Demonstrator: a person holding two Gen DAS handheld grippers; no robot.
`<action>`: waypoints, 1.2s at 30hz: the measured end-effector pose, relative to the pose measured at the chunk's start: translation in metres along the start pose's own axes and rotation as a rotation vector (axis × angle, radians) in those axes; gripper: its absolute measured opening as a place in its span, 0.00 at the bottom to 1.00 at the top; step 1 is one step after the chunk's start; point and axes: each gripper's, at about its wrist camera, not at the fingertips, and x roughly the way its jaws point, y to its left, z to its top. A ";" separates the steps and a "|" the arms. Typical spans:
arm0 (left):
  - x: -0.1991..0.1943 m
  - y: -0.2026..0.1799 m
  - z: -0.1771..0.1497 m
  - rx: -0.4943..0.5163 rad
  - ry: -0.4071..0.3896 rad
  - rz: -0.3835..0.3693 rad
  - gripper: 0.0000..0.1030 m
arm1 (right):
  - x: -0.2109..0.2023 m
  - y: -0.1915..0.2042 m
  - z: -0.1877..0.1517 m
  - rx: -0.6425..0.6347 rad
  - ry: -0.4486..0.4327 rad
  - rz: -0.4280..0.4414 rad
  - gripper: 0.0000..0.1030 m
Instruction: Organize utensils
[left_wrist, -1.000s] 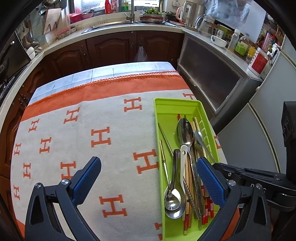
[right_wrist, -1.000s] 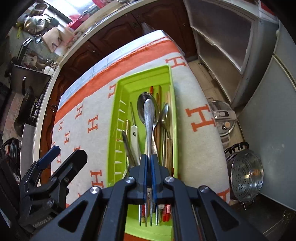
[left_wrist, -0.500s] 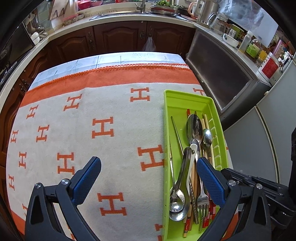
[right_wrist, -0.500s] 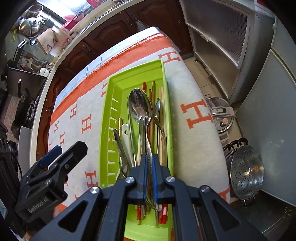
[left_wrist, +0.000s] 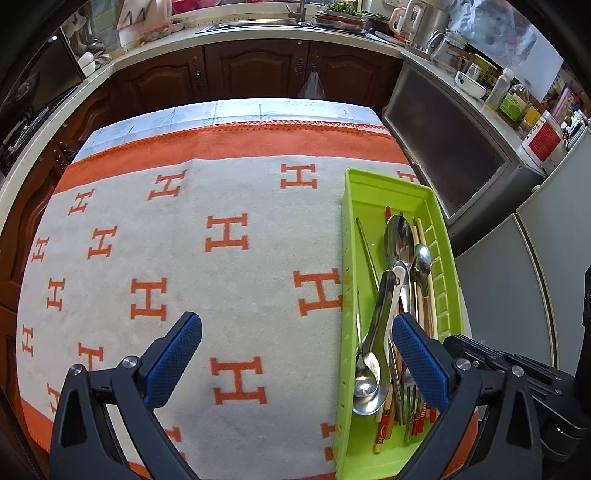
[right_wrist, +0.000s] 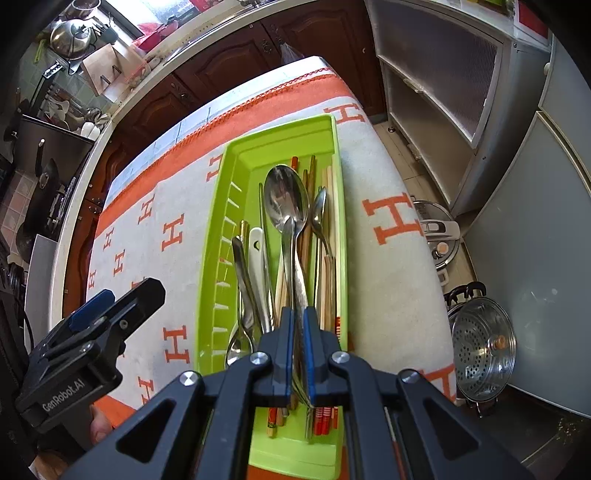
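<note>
A lime green tray (left_wrist: 371, 182) lies at the table's right edge, also in the right wrist view (right_wrist: 236, 166). It holds several spoons, forks and chopsticks, with a large spoon (right_wrist: 286, 194) on top. My right gripper (right_wrist: 298, 325) is low over the near end of the tray, jaws a narrow gap apart, with a metal handle (right_wrist: 297, 280) between the pads. Whether they still pinch it is unclear. My left gripper (left_wrist: 293, 354) is open and empty over the cloth, left of the tray; it also shows in the right wrist view (right_wrist: 107, 314).
The table wears a white and orange H-patterned cloth (left_wrist: 221, 236). Kitchen cabinets (left_wrist: 255, 70) and a counter run behind. A grey cabinet (right_wrist: 436, 85) stands right of the table. A steel steamer pot (right_wrist: 480, 343) and a cooker lid (right_wrist: 439, 236) sit on the floor.
The right gripper has lowered its utensil into the tray among the others, and its jaws have parted slightly. The left gripper has drifted a little and stays open.
</note>
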 end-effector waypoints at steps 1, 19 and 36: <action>-0.002 0.002 -0.002 -0.003 -0.001 0.004 0.99 | 0.000 0.001 -0.002 -0.003 0.000 -0.001 0.06; -0.079 0.042 -0.023 -0.021 -0.035 0.145 0.99 | -0.046 0.057 -0.015 -0.123 -0.056 -0.002 0.42; -0.165 0.056 -0.017 -0.090 -0.145 0.215 0.99 | -0.121 0.125 -0.018 -0.277 -0.189 -0.018 0.50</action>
